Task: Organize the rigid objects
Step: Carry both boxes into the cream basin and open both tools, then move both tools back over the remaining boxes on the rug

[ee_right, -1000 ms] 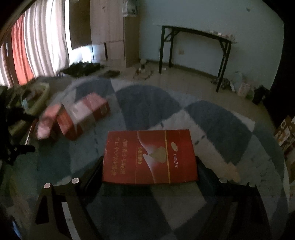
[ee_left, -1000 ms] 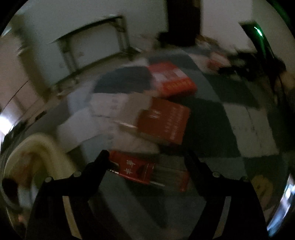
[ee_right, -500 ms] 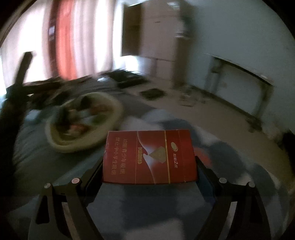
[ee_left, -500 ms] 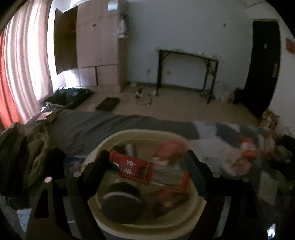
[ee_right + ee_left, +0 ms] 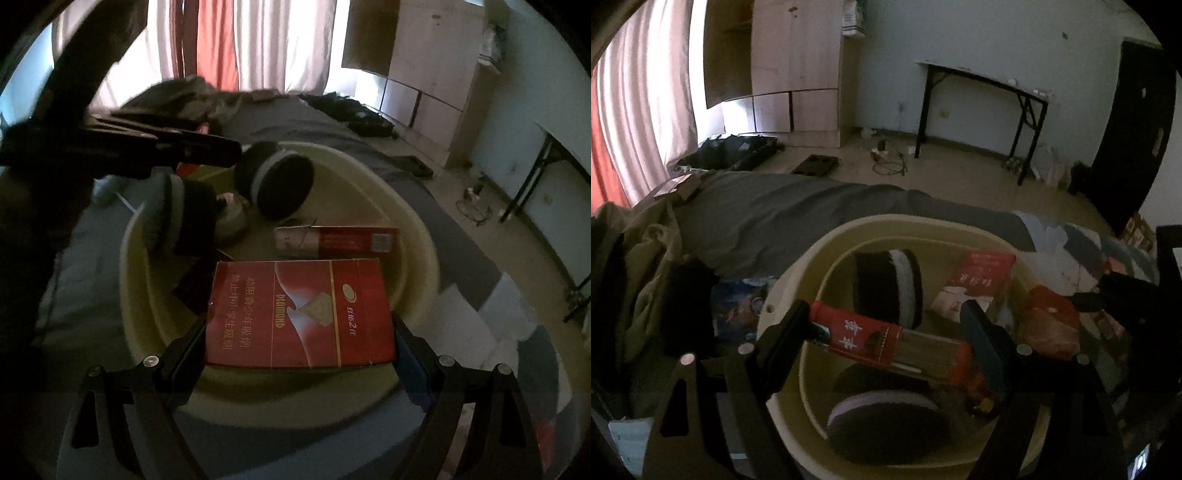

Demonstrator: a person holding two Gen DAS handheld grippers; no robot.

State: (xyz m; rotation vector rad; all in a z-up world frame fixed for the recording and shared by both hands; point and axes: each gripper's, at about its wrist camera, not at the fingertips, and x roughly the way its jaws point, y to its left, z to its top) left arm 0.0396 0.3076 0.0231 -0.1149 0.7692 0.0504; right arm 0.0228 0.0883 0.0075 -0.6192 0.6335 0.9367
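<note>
The red carton (image 5: 299, 314) looks like glossy printed cardboard; the cream basin (image 5: 417, 236) is smooth matt plastic (bedding (image 5: 783, 214) is cloth).

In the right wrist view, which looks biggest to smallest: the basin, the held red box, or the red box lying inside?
1. Basin
2. Held red box, though its nearness to the camera inflates it
3. Red box lying inside

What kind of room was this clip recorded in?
Probably a bedroom in a home: a bed with a grey sheet, a wooden wardrobe, window curtains, and a folding table against the wall.
</note>
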